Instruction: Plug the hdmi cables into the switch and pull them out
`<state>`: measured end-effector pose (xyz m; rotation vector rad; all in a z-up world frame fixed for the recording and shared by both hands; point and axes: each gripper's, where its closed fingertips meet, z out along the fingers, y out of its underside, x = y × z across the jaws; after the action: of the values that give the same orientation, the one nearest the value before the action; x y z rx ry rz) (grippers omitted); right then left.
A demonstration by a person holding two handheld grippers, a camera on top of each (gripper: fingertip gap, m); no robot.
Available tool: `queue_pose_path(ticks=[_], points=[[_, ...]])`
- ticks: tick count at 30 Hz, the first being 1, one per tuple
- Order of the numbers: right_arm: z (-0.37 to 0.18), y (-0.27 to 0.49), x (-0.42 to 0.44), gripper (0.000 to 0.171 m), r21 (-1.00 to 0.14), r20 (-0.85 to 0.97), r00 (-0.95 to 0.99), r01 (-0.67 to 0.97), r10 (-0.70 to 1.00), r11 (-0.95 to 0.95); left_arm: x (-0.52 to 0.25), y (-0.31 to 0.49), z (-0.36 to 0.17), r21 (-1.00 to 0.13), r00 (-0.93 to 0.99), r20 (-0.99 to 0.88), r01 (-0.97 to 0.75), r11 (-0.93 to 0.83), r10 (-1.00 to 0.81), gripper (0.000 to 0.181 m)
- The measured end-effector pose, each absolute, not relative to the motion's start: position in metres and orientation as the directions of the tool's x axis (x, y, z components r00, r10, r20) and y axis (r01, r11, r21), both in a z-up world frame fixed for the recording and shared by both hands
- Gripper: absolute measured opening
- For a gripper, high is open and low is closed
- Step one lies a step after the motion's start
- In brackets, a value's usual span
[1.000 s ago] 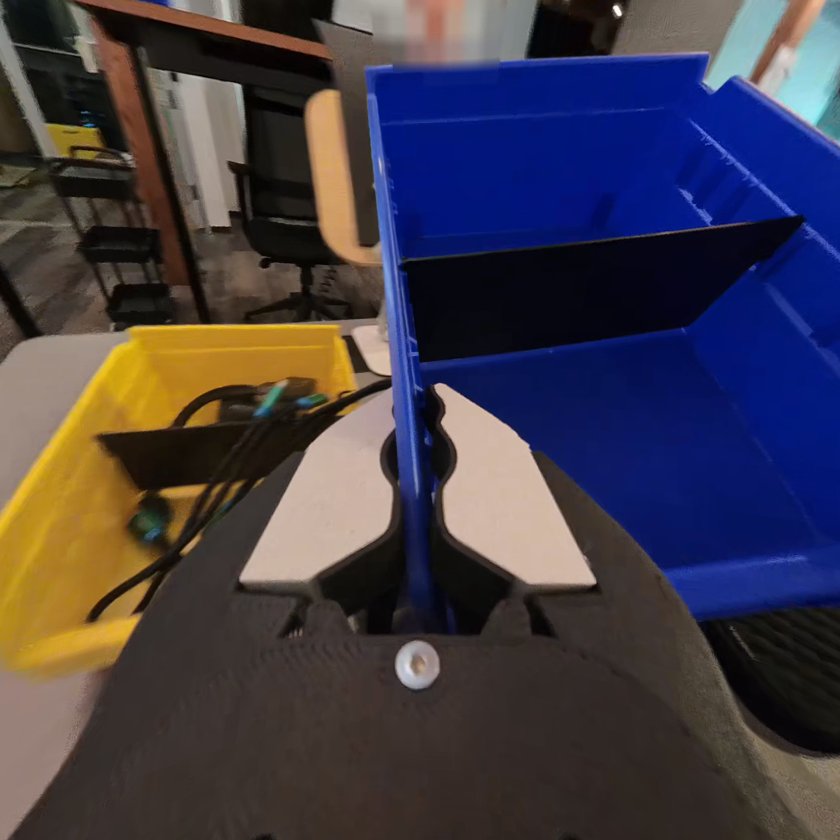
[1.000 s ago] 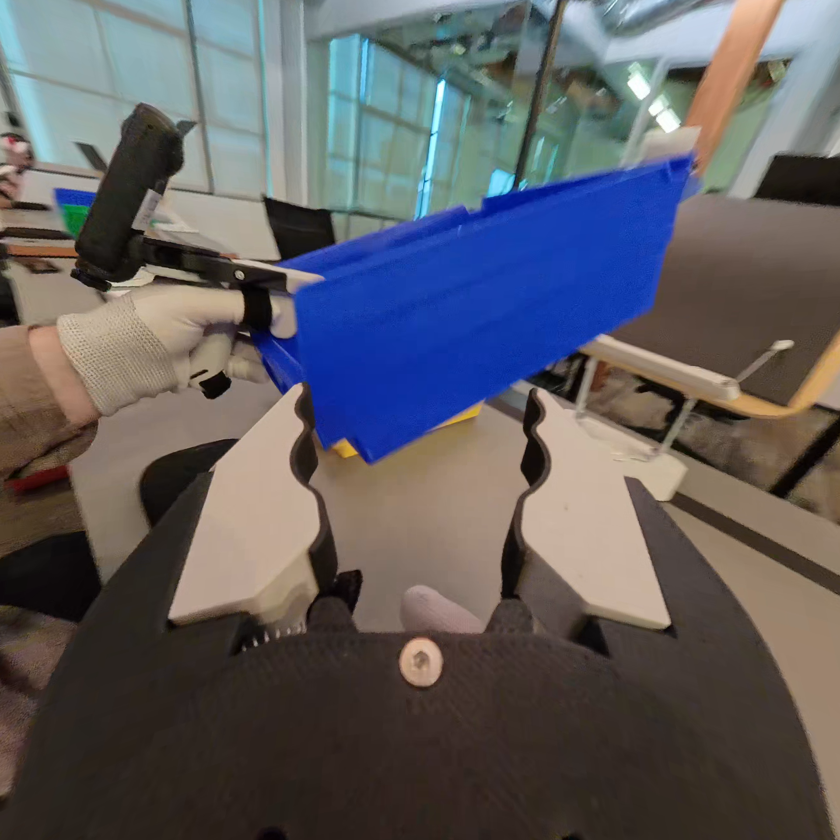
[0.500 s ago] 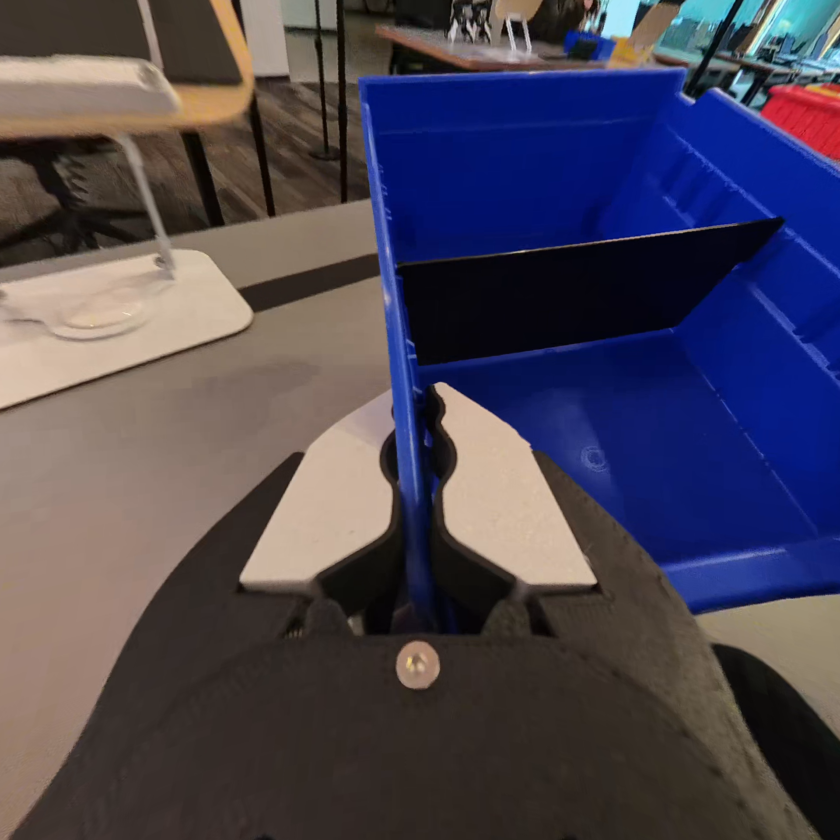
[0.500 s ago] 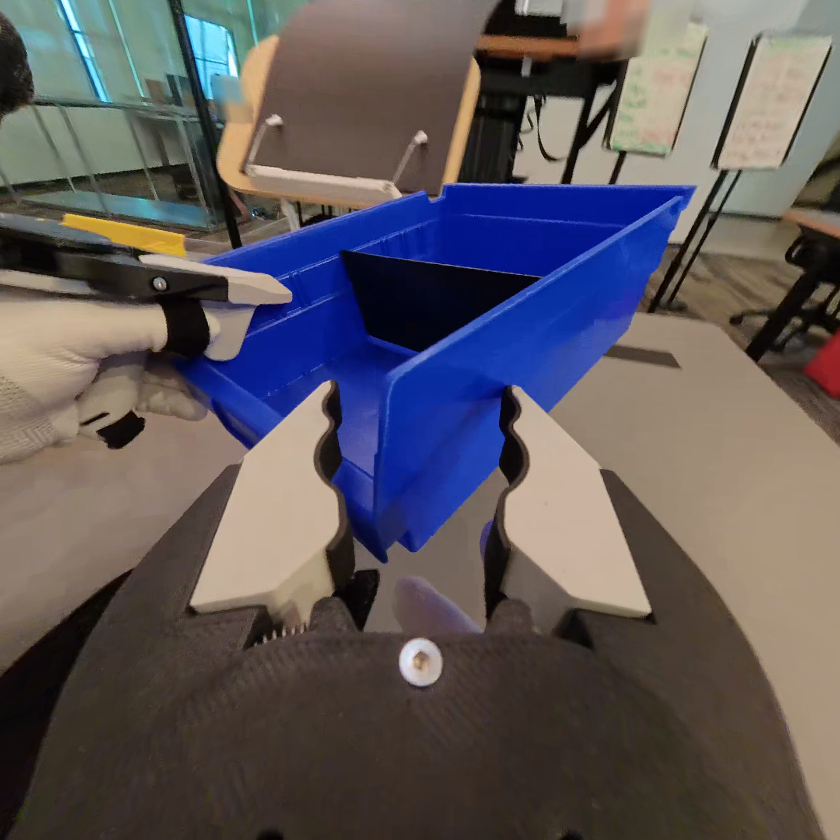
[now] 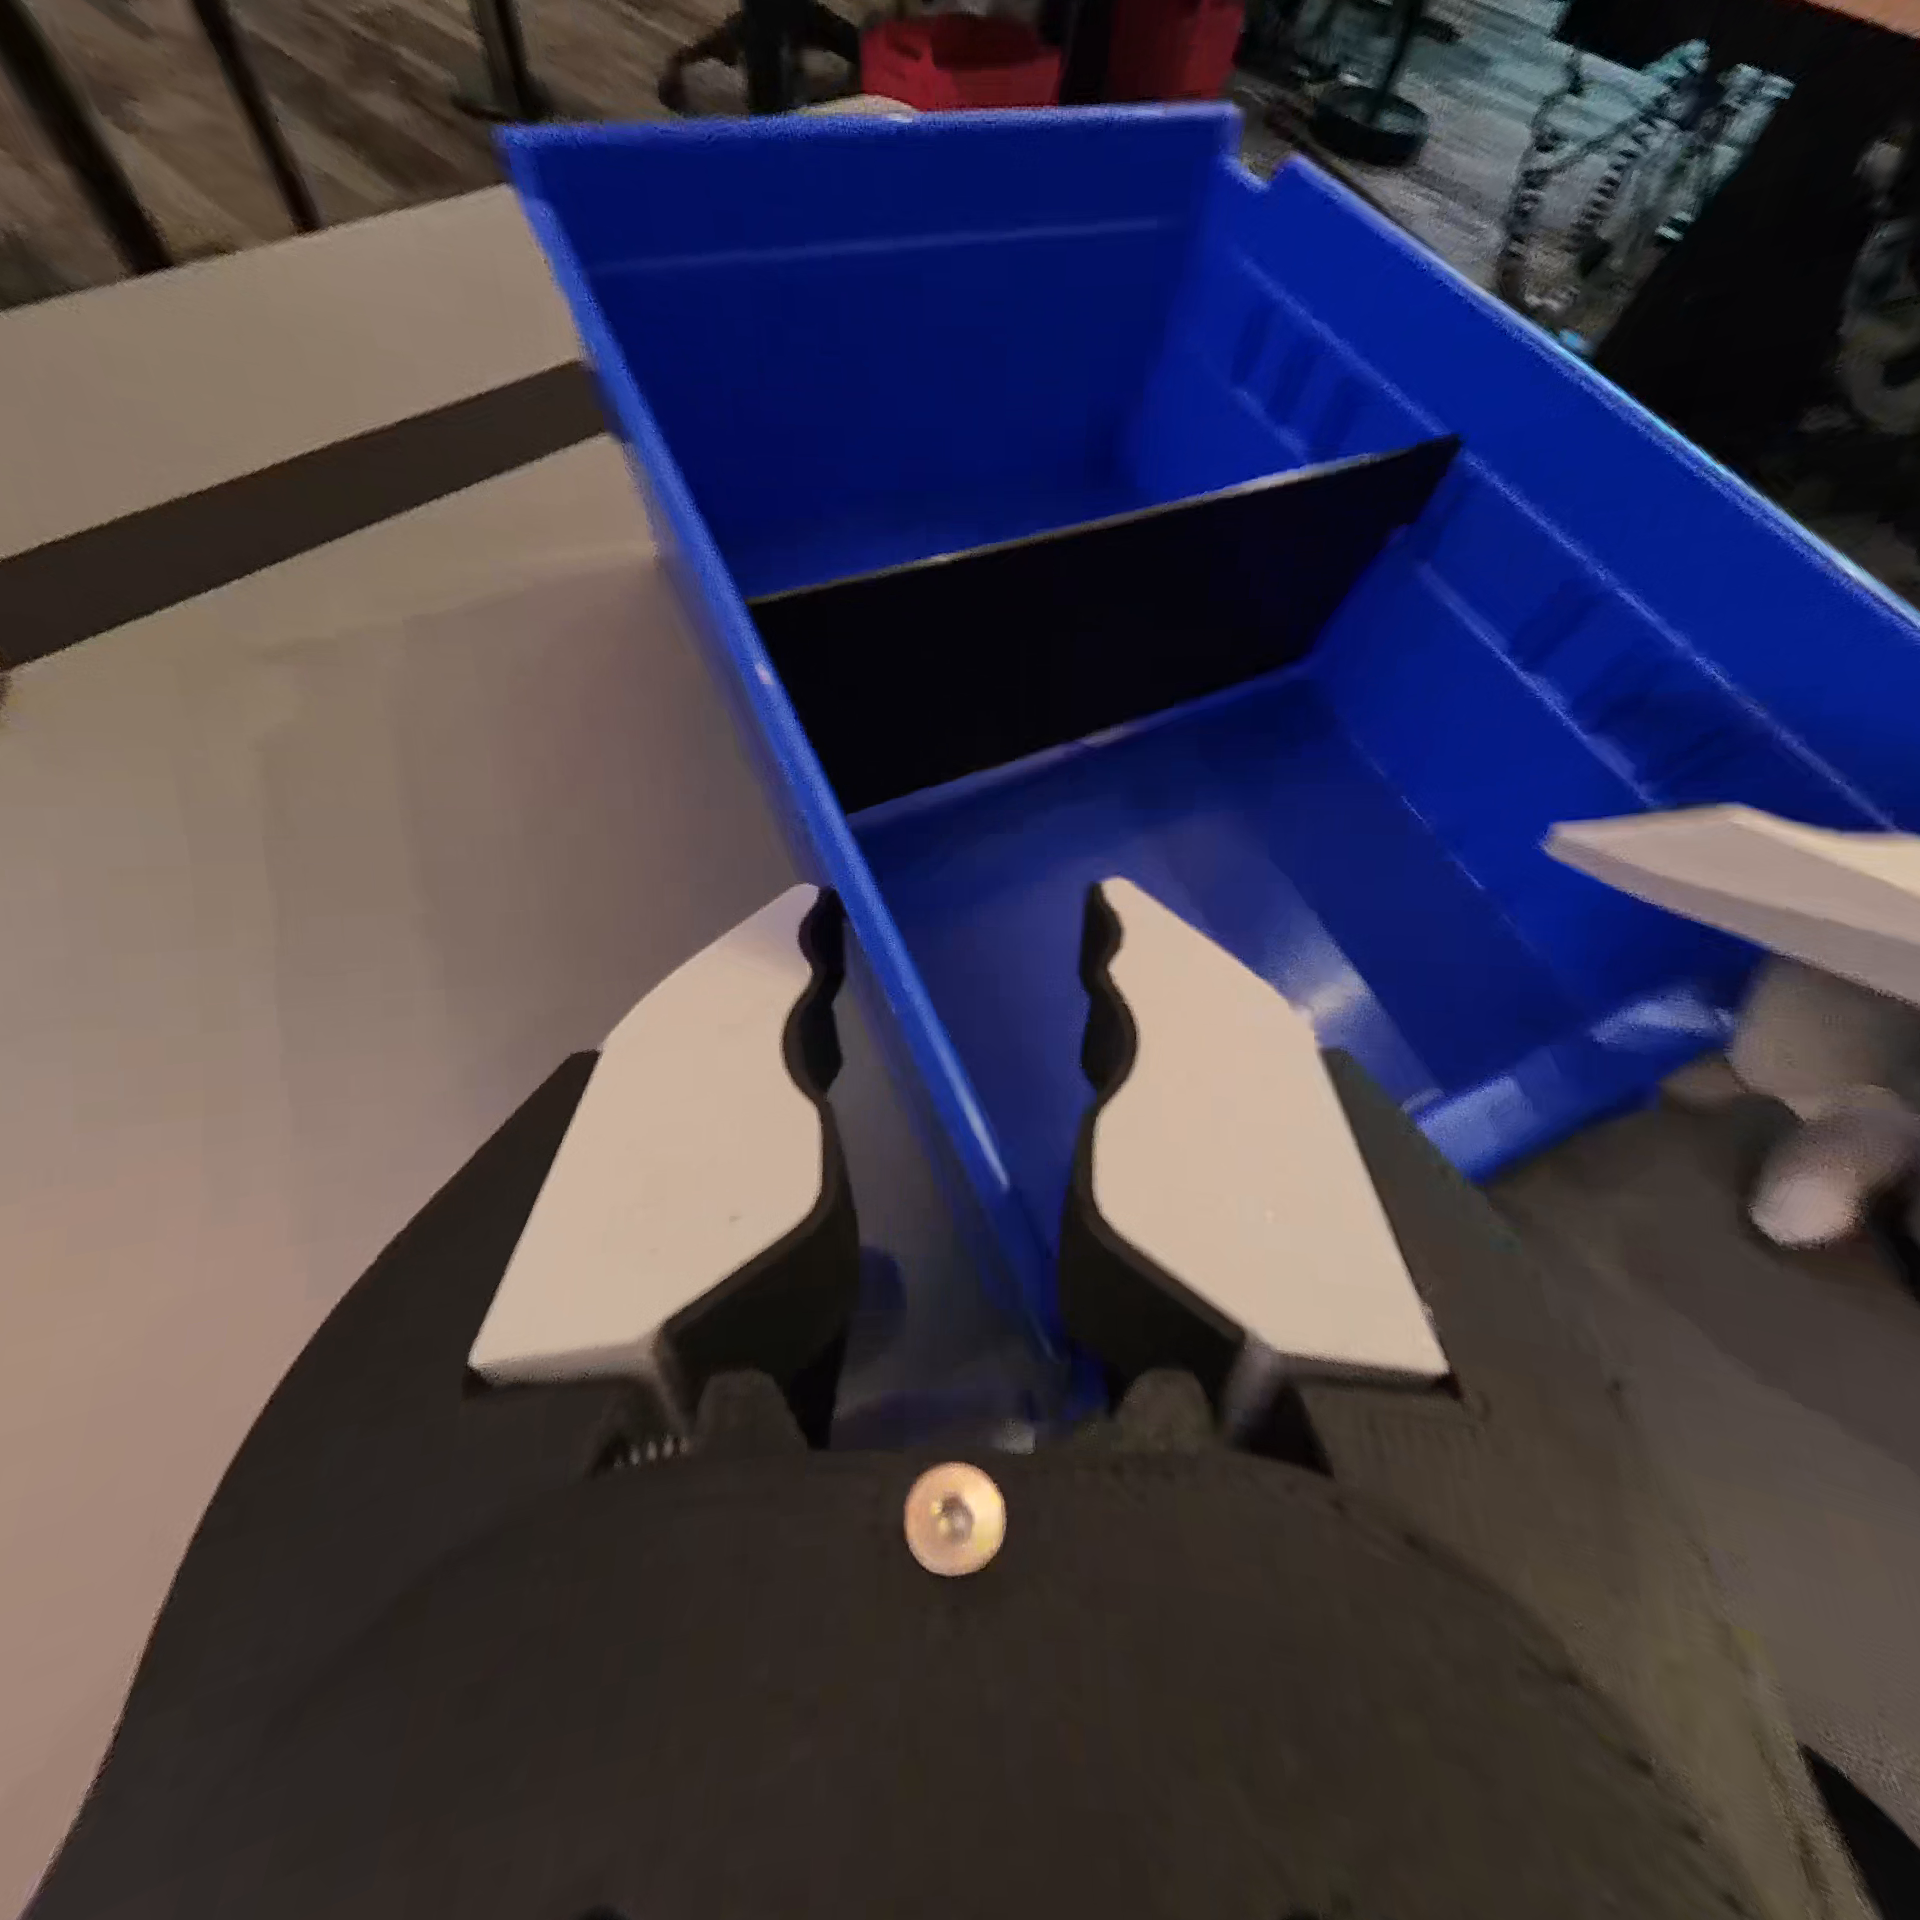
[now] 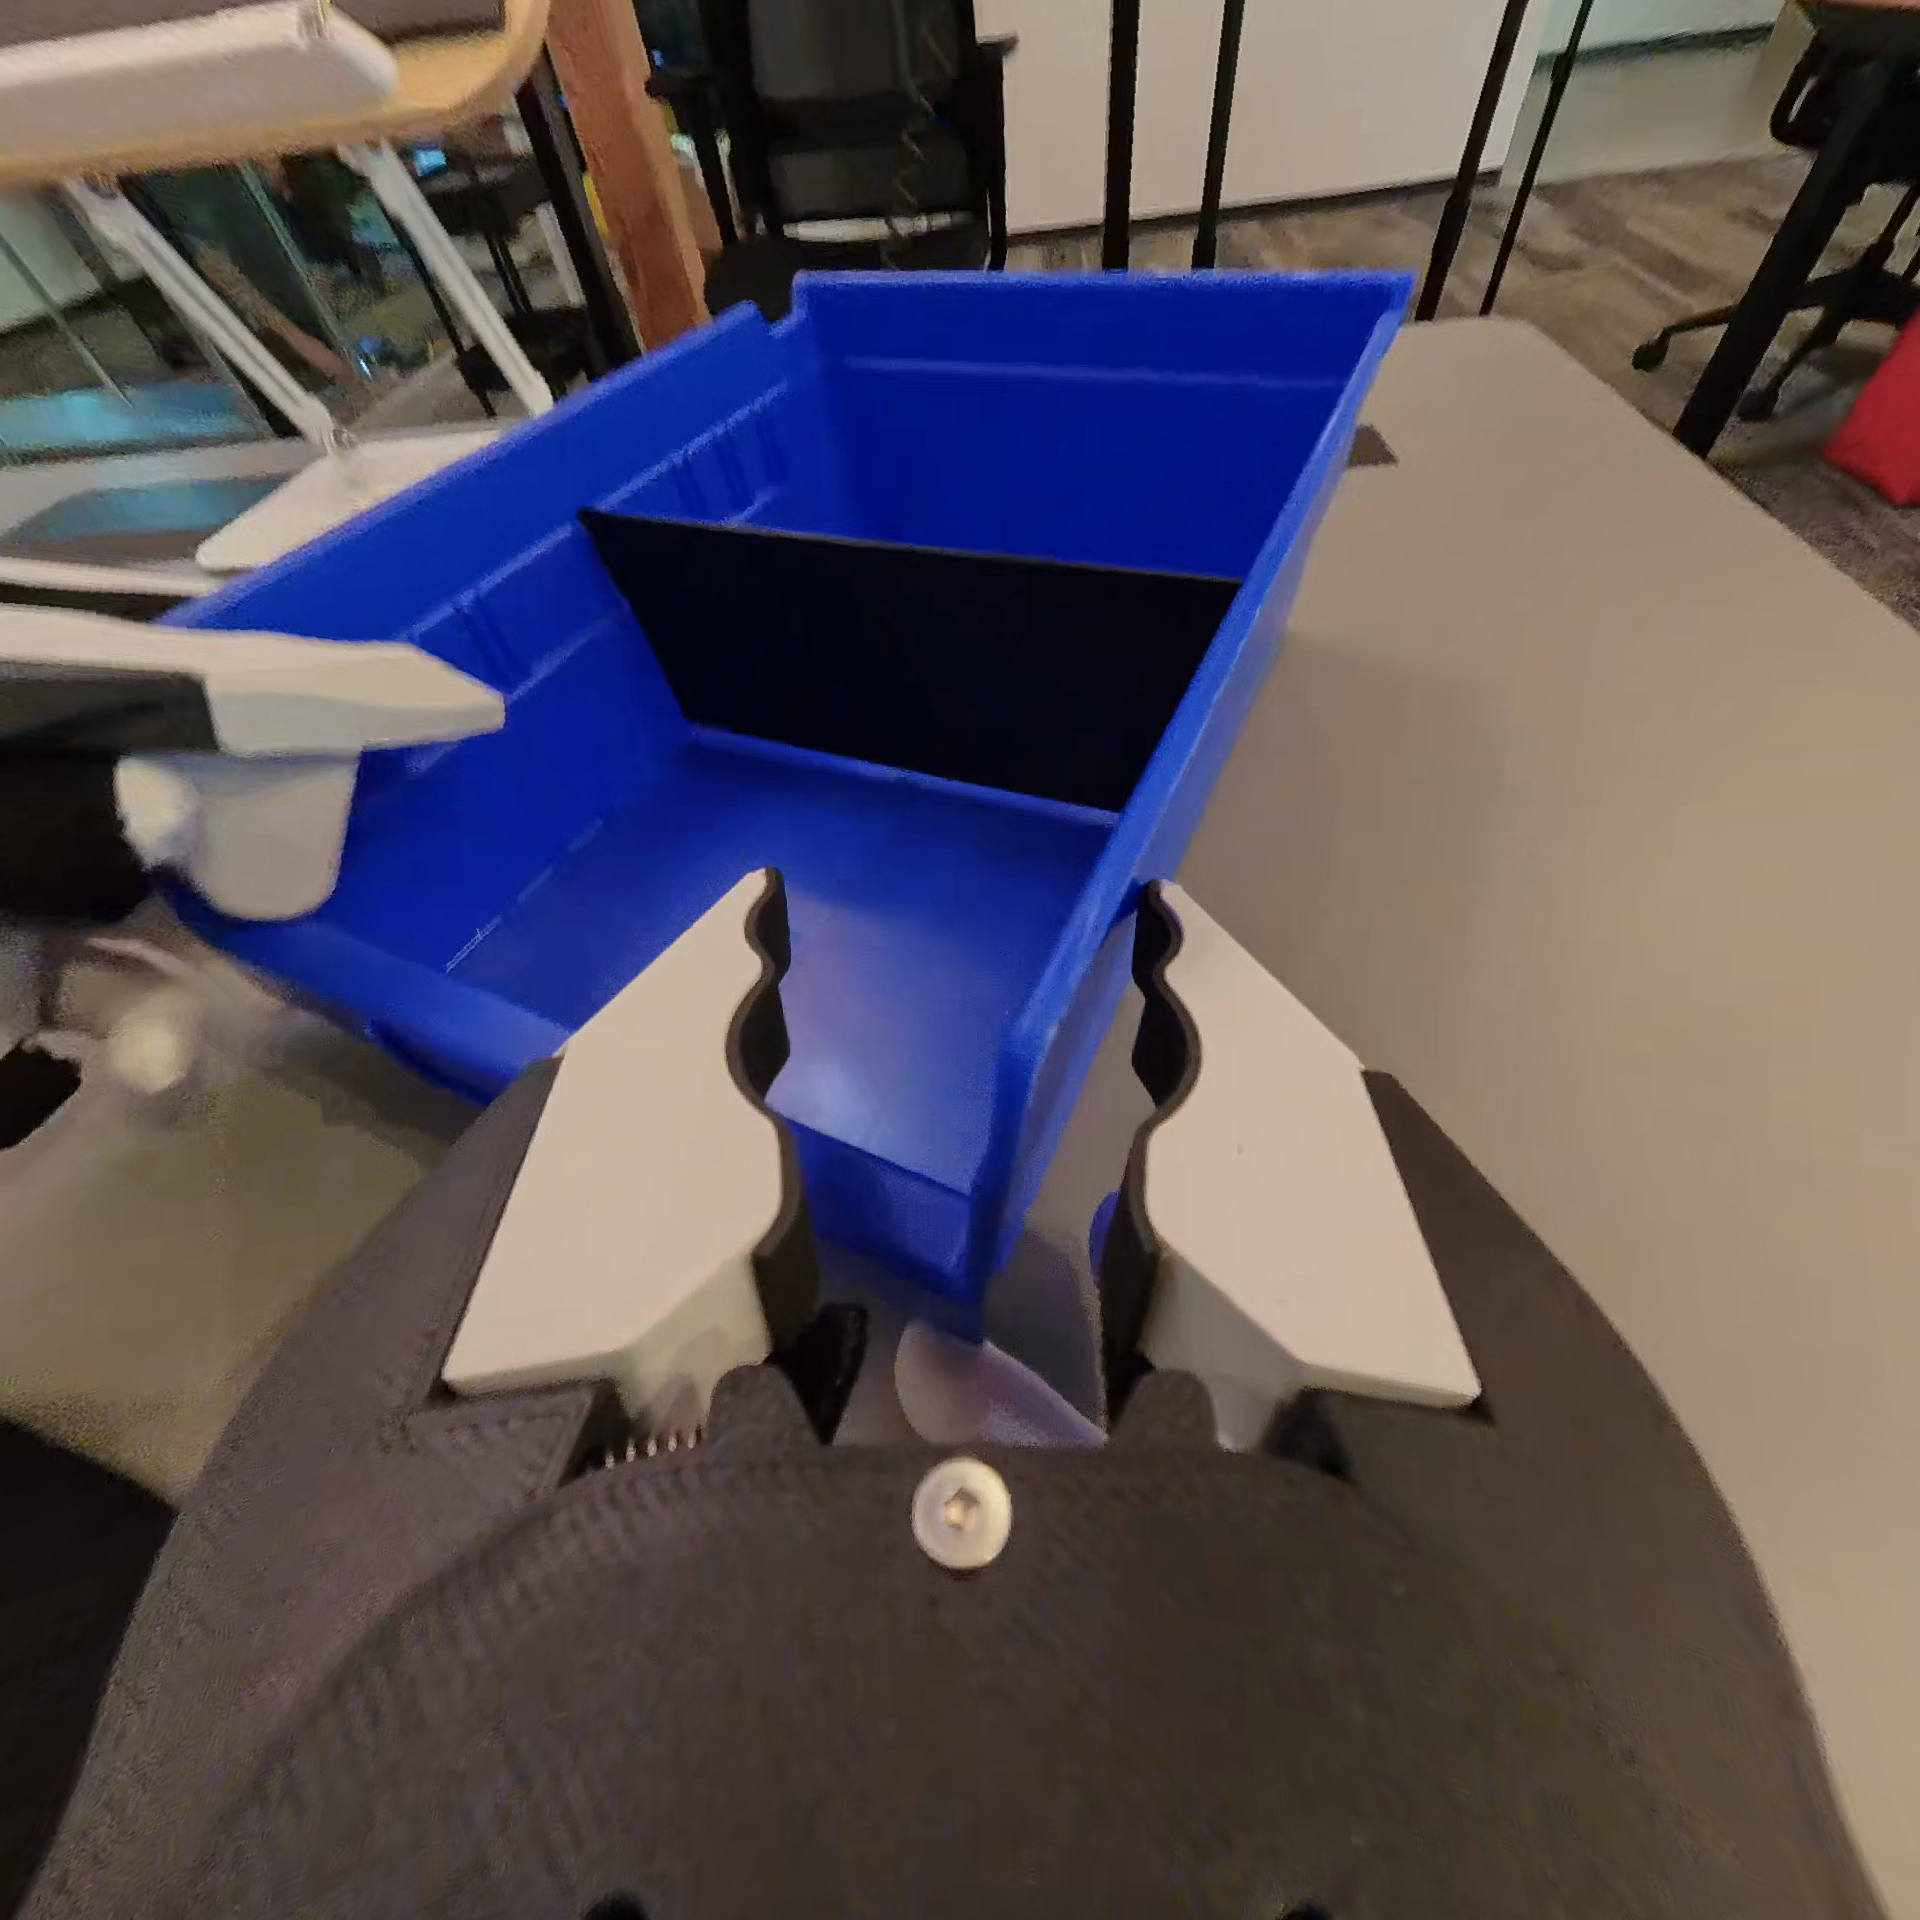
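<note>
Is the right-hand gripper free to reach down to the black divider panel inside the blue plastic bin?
Probably yes. The right gripper is open, straddling the blue plastic bin's near right wall. The bin looks empty, so nothing lies before the black divider panel. The left gripper straddles the opposite wall, well aside.

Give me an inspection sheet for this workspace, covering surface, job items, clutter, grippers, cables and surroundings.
Surface: grey table with a dark strip across it.
Job's things: no switch seen.
Clutter: blue bin sitting on the table, split by a black divider; both compartments empty.
Grippers: left gripper open, jaws either side of the bin's left wall, not clamping it; right gripper open, jaws either side of the bin's right wall.
Cables: nothing seen.
Surroundings: white stand base on the table beyond the bin, black table legs, office chair, a red object on the floor.
</note>
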<state>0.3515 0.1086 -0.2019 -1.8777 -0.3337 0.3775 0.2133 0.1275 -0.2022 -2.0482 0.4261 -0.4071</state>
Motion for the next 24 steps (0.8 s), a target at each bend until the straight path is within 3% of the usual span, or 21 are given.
queue_pose_path(ticks=[4,8,16,24], points=[[-0.203,0.126,0.368,0.060,-0.934,-0.103,0.914,0.048,0.393,-0.355,0.231,0.124,-0.203,-0.856,0.830,0.111,-0.199,-0.477,-0.547,0.061],[-0.204,0.142,0.387,0.050,-0.910,-0.067,0.922,0.101,0.382,-0.402,0.244,0.126,-0.198,-0.839,0.797,0.263,-0.091,-0.537,-0.544,0.058],[-0.201,0.181,0.442,0.002,-0.883,-0.002,0.954,0.139,0.300,-0.448,0.279,0.144,-0.196,-0.838,0.833,0.303,0.002,-0.545,-0.463,0.057],[-0.202,0.222,0.473,0.003,-0.876,0.022,0.960,0.153,0.279,-0.457,0.310,0.175,-0.194,-0.838,0.839,0.372,0.120,-0.533,-0.397,0.058]])
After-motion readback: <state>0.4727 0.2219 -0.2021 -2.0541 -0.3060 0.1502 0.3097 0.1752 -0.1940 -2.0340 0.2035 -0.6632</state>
